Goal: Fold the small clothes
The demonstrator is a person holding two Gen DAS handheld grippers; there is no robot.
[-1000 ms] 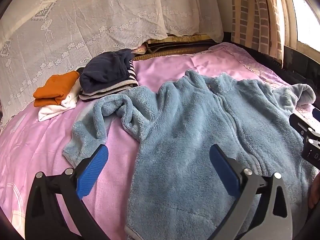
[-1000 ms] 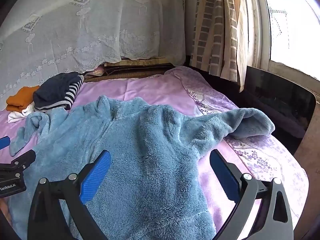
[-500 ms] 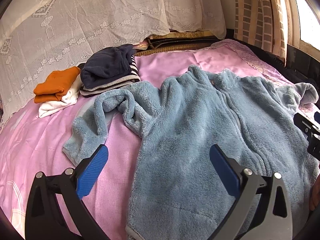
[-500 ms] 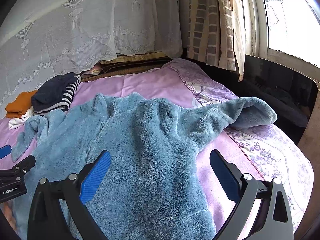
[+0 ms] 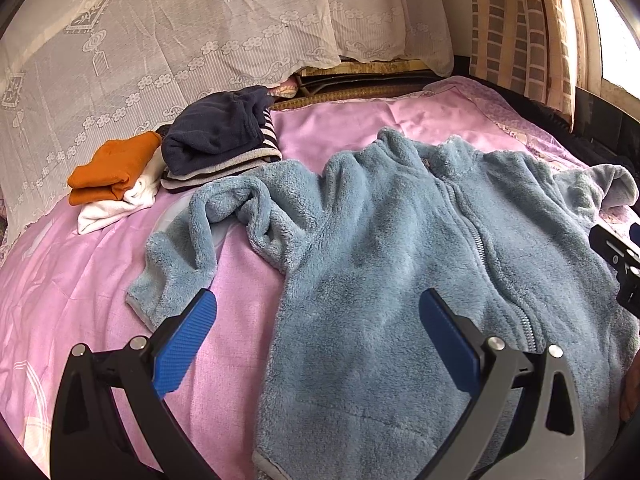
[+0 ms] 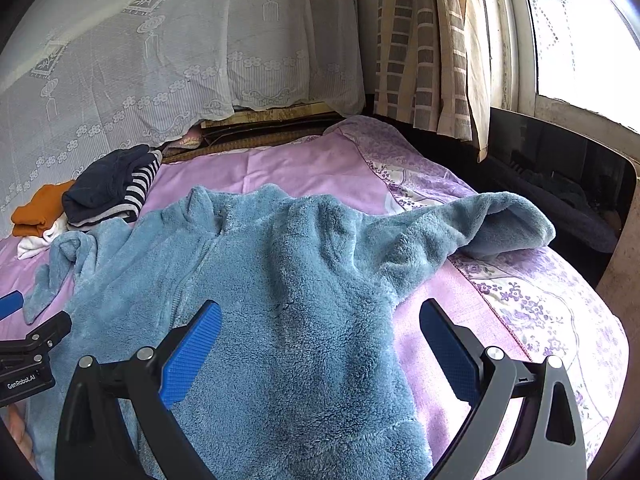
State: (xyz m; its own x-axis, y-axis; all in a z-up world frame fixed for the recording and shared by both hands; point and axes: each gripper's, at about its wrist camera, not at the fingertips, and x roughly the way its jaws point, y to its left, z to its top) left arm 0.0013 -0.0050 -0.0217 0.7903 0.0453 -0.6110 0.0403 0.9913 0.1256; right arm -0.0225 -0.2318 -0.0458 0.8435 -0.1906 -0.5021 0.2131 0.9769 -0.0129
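A fluffy blue fleece jacket lies front up and spread on the pink bed, zip closed. Its left sleeve is bunched and bent toward me. Its right sleeve stretches out to the bed's right edge. My left gripper is open and empty above the jacket's left hem side. My right gripper is open and empty above the jacket's right half. Each gripper shows at the edge of the other's view.
Folded clothes sit at the back left: an orange piece on a white one, and a navy and striped pile. A lace-covered headboard stands behind. Curtains and a window are at the right, with a dark gap beside the bed.
Both grippers have drawn back and tilted slightly, so the jacket sits a little lower and farther in view. The jacket has not moved. Both grippers stay open.
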